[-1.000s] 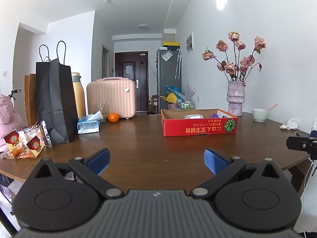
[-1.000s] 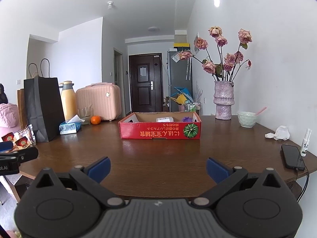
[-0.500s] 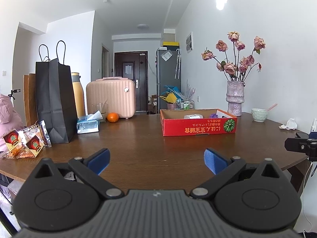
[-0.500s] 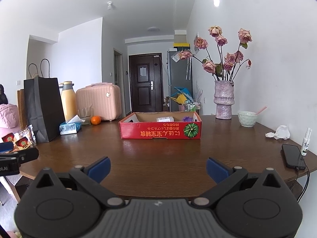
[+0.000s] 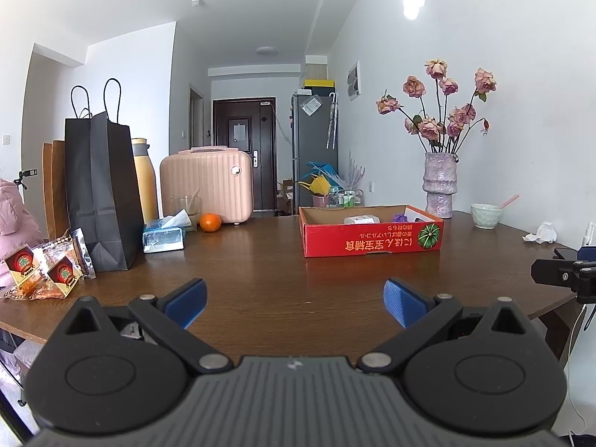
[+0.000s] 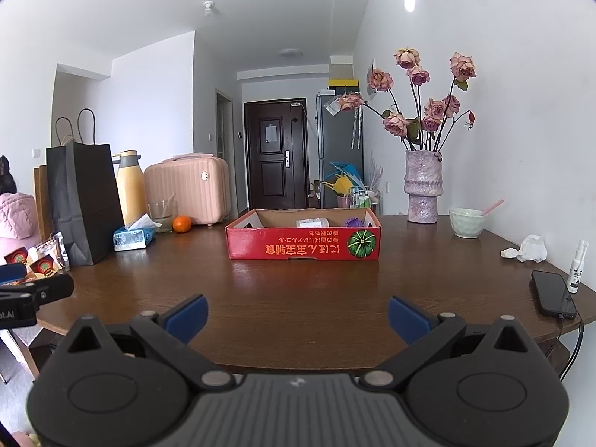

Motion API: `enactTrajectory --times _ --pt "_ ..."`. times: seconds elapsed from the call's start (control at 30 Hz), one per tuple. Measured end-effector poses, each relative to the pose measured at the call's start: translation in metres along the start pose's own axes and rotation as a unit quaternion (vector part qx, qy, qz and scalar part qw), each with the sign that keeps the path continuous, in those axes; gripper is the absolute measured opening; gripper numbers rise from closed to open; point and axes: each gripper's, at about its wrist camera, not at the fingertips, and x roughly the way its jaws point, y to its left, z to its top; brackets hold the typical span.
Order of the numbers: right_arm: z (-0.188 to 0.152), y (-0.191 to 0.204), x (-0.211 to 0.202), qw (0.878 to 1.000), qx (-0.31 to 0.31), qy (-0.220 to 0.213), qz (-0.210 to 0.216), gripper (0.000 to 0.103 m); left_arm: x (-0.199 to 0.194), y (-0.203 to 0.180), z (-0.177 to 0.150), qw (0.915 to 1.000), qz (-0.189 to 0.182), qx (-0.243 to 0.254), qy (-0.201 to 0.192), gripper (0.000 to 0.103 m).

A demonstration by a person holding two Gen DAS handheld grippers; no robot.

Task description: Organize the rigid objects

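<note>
A shallow red cardboard box [image 5: 372, 242] [image 6: 303, 247] stands on the brown table [image 5: 260, 283] [image 6: 298, 298] past the middle. Inside it I see a small white box [image 5: 361, 219] [image 6: 312, 222] and a purple item [image 5: 399, 218] [image 6: 353, 222]. My left gripper [image 5: 294, 303] is open and empty over the table's near edge. My right gripper [image 6: 298, 313] is open and empty, also at the near edge, to the right of the left one. Each shows at the other view's edge.
On the left stand a black paper bag [image 5: 98, 193], a yellow flask [image 5: 143, 178], a pink case [image 5: 206, 184], a tissue pack [image 5: 164, 236], an orange [image 5: 210, 222] and snack packets [image 5: 41, 270]. On the right are a flower vase [image 6: 422, 190], a bowl [image 6: 465, 222], a phone [image 6: 553, 298] and a small spray bottle [image 6: 577, 266].
</note>
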Motion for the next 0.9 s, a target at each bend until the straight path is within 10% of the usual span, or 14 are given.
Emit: enactTrajectory --times 0.9 --pt "-0.004 -0.0001 0.0038 1.0 -0.004 0.011 -0.006 0.103 -0.0021 -0.0016 -0.0011 1.0 0.001 0.0 -0.006 0.103"
